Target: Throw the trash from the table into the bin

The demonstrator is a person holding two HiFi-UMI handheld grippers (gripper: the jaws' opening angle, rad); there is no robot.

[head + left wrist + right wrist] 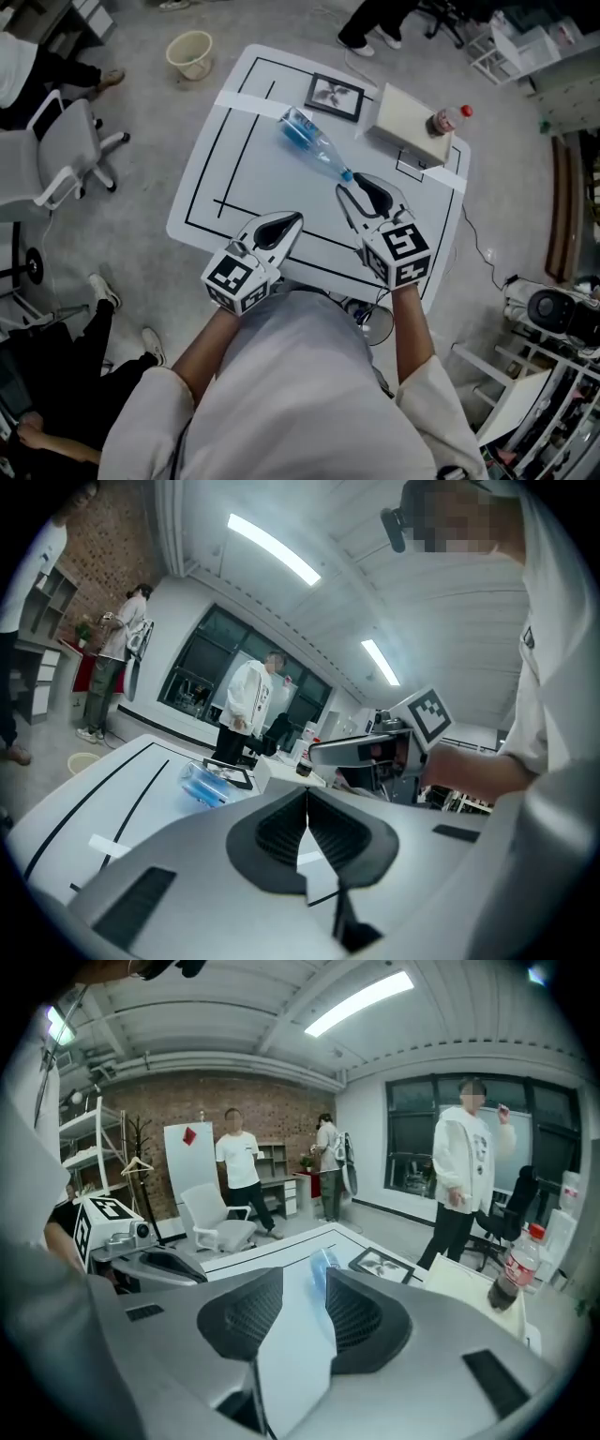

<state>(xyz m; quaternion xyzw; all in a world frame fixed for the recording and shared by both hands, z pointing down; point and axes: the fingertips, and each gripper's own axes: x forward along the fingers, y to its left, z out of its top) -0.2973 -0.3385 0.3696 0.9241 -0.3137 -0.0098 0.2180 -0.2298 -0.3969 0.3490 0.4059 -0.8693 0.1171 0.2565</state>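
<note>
A crushed blue plastic bottle lies on the white table, its cap towards me. My right gripper is open, its tips just short of the bottle's cap, with nothing between the pads. In the right gripper view the bottle shows through the gap between the jaws of the right gripper. My left gripper is shut and empty, over the table's near edge, left of the right one. In the left gripper view the left gripper has its pads pressed together, with the bottle beyond it to the left. A cream bin stands on the floor past the table's far left corner.
A black picture frame, a white box and a cola bottle sit at the table's far right. A white office chair stands to the left. Several people stand around the room, one in white behind the table.
</note>
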